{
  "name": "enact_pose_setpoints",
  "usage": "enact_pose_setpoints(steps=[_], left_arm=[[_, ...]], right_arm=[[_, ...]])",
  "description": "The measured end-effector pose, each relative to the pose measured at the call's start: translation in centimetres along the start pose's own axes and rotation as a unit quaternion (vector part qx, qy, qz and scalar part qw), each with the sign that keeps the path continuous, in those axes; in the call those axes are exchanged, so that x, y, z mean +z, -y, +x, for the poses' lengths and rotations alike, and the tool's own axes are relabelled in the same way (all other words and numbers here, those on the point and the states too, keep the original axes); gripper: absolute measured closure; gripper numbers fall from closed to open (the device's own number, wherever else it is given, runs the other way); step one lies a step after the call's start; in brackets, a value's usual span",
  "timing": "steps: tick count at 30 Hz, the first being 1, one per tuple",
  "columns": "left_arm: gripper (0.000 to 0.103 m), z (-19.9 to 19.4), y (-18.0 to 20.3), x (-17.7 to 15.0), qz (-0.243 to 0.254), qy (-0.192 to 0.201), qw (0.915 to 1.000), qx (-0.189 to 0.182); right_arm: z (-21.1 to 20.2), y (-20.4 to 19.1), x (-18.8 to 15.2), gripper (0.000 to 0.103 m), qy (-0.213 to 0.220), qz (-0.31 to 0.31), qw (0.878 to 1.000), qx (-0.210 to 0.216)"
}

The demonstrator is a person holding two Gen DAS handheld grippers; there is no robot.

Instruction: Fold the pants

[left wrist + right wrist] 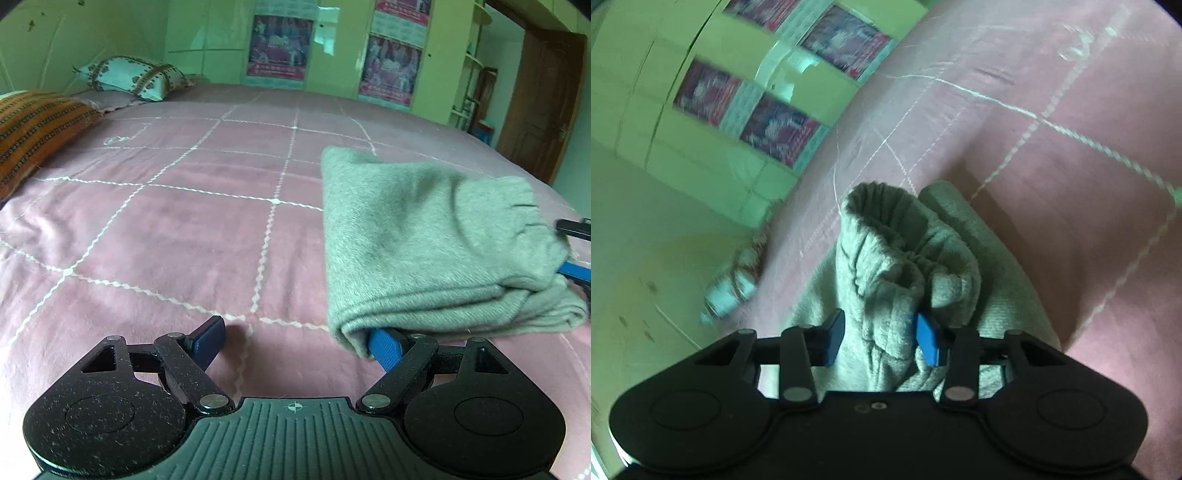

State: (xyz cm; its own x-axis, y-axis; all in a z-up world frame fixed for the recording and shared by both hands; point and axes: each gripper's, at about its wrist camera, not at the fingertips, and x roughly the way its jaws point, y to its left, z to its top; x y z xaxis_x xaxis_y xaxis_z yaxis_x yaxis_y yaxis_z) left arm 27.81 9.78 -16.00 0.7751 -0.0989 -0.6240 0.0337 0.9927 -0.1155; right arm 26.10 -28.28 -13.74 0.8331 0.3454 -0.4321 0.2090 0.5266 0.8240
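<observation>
Claws (pixel 295 339) (pixel 882 336) low beside folded pants (pixel 424 236).

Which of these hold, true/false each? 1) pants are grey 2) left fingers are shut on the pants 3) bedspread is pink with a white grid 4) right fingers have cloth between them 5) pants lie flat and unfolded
1) True: the pants are grey.
2) False: the left gripper is open, with one finger tucked under the pants' near edge.
3) True: the bedspread is pink with white grid lines.
4) True: the right gripper has the gathered waistband bunched between its fingers.
5) False: the pants are folded into a stacked bundle.
</observation>
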Motion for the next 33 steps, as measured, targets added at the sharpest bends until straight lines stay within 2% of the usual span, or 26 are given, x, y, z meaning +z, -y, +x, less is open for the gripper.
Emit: enact_pose_setpoints(steps=[4, 9, 10, 11, 14, 16, 17, 18, 19, 20, 21, 23, 24, 26, 27, 31, 33], left_arm=[[0.02, 0.3, 0.0, -0.2, -0.018, 0.018, 0.9997, -0.002], [0.02, 1.2, 0.7, -0.3, -0.002, 0.02, 0.9997, 0.011], [0.02, 1.3, 0.8, -0.3, 0.001, 0.02, 0.9996, 0.018], [0.02, 1.3, 0.9, -0.2, 0.001, 0.021, 0.9995, 0.025], [0.02, 1.1, 0.9, -0.3, -0.005, 0.025, 0.9992, 0.031], [0.02, 1.0, 0.6, -0.3, -0.01, 0.026, 0.9993, 0.024], [0.02, 1.1, 0.6, -0.3, -0.009, 0.024, 0.9994, 0.024], [0.02, 1.1, 0.6, -0.3, -0.01, 0.022, 0.9994, 0.023], [0.02, 1.1, 0.5, -0.4, -0.013, 0.022, 0.9994, 0.022], [0.02, 1.1, 0.4, -0.4, -0.015, 0.021, 0.9994, 0.021], [0.02, 1.1, 0.4, -0.4, -0.014, 0.021, 0.9994, 0.022], [0.02, 1.2, 0.4, -0.4, -0.013, 0.022, 0.9994, 0.022], [0.02, 1.2, 0.4, -0.4, -0.014, 0.022, 0.9994, 0.022], [0.019, 1.3, 0.4, -0.5, -0.013, 0.022, 0.9994, 0.023], [0.019, 1.3, 0.4, -0.4, -0.012, 0.022, 0.9994, 0.023], [0.019, 1.3, 0.4, -0.4, -0.013, 0.022, 0.9994, 0.023], [0.019, 1.3, 0.4, -0.4, -0.012, 0.022, 0.9994, 0.023]], right_arm=[[-0.4, 0.3, -0.2, 0.069, -0.002, -0.001, 1.0, 0.007], [2.6, -1.3, 0.3, 0.071, -0.024, -0.036, 0.999, -0.032], [3.2, -2.3, 0.4, 0.088, -0.031, -0.06, 0.996, -0.054], [3.3, -3.1, 0.5, 0.091, -0.031, -0.072, 0.995, -0.057], [-0.6, -6.2, 1.5, 0.094, 0.029, -0.094, 0.995, 0.022], [-2.3, -6.3, 1.9, 0.094, 0.052, -0.103, 0.993, 0.019], [-2.0, -5.4, 2.0, 0.094, 0.045, -0.099, 0.994, 0.002], [-0.9, -4.2, 2.1, 0.093, 0.023, -0.094, 0.995, -0.02], [0.7, -2.7, 2.2, 0.09, -0.026, -0.079, 0.995, -0.05], [1.2, -1.7, 2.3, 0.087, -0.051, -0.057, 0.995, -0.06], [0.0, -1.3, 2.3, 0.085, -0.034, -0.043, 0.998, -0.044], [-2.9, -1.8, 1.9, 0.07, 0.021, -0.07, 0.997, -0.036], [-4.0, -1.8, 1.6, 0.065, 0.034, -0.076, 0.996, -0.04], [-5.0, -1.3, 1.2, 0.038, 0.036, -0.067, 0.996, -0.042], [-5.2, -1.1, 1.0, 0.034, 0.037, -0.067, 0.996, -0.039], [-3.4, 0.0, 0.8, 0.054, -0.005, -0.029, 0.998, -0.048], [-2.4, 0.3, 0.5, 0.055, -0.015, -0.016, 0.999, -0.045]])
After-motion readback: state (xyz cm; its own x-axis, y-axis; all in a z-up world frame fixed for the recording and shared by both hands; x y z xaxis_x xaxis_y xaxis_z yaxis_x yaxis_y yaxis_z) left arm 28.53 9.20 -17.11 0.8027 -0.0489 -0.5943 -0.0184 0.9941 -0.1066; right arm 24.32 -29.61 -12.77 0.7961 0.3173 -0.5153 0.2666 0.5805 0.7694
